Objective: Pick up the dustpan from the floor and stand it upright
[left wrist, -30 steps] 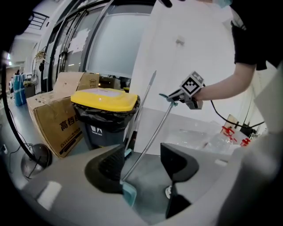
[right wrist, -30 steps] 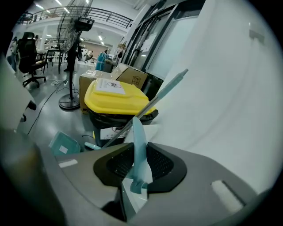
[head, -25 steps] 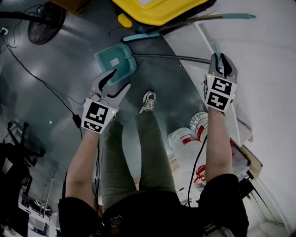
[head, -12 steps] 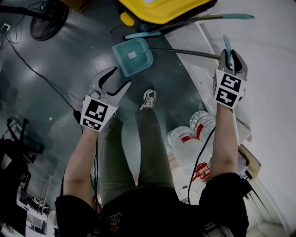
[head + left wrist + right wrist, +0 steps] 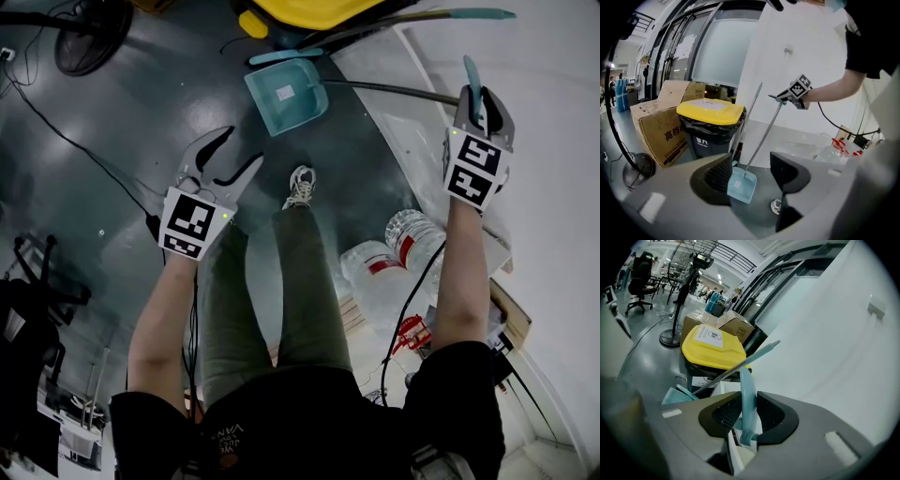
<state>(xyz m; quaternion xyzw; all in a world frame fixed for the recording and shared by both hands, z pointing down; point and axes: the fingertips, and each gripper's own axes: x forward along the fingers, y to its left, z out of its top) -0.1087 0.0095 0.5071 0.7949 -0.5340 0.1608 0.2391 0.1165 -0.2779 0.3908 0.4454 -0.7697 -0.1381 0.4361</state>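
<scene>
Right gripper [image 5: 482, 101] is up by the white wall [image 5: 553, 56] with its fingers [image 5: 724, 412] clamped on the teal grip [image 5: 748, 394] at the top of the dustpan [image 5: 286, 94], and the grip pokes out past the fingertips. From there the thin metal pole [image 5: 384, 91] runs down at a slant to the teal pan, which sits low in front of the bin [image 5: 710, 110] with the yellow lid, open face turned toward the person. So the dustpan is tilted, not upright. In the left gripper view the pan's bottom edge looks like it's right down at the grey floor [image 5: 112, 141], but I honestly can't tell if it's touching or just off it. Left gripper [image 5: 239, 150] hangs out over the floor on the other side, well apart from the dustpan, fingers [image 5: 717, 173] spread wide with nothing held; you only see the pan far off through the gap. The person's shoe [image 5: 300, 187] is planted just short of the pan, roughly between the two grippers. A second long pole with a teal end [image 5: 469, 14] leans by the bin near the wall. Big water bottles [image 5: 389, 267] lie on the floor beside the person's right leg, under the right arm. Cardboard boxes [image 5: 661, 129] stand just beside the bin, and a round fan base [image 5: 89, 33] sits off to the left with cables trailing across the floor.
</scene>
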